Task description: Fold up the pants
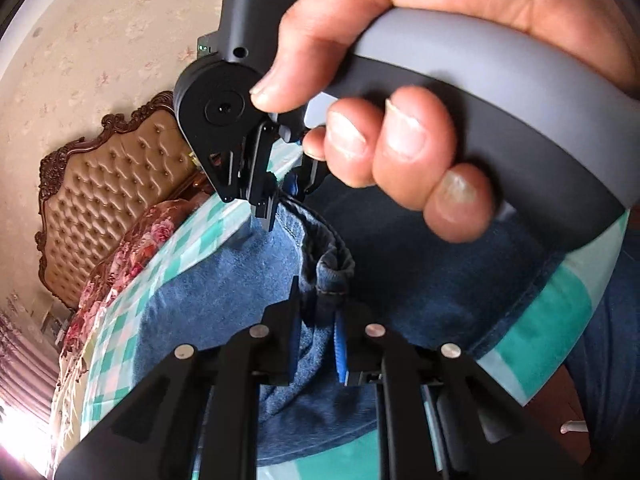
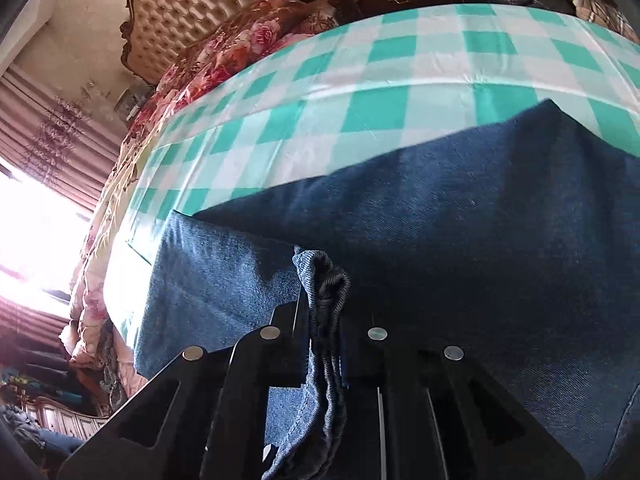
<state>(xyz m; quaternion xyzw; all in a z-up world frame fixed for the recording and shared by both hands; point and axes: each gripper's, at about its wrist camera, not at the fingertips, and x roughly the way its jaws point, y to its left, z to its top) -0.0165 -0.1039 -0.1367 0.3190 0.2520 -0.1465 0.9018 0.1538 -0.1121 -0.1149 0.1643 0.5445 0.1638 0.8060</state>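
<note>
**Both grippers clamped on bunched denim over a checked cloth**

Across the upper half of the right wrist view stretches a green-and-white checked cloth, glossy and creased, with the pants spread over it through the middle and lower right of the frame. These are dark blue jeans, lying in broad flat panels; a paler panel sits at lower left of that view, its straight edge meeting the cloth. In the left wrist view the denim fills the centre and runs under the hand that occupies the upper right, wrapped round a grey handle.

At upper left of both views stands a tufted tan headboard in a carved dark frame, with a floral quilt below it, beside the cloth's far edge.

Bottom centre of the right wrist view, the right gripper is pinched on a thick, rolled ridge of stitched denim hem that stands up between its fingers. Bottom centre of the left wrist view, the left gripper likewise nips a puckered fold of the jeans, its blue pads pressed against the fabric.
</note>
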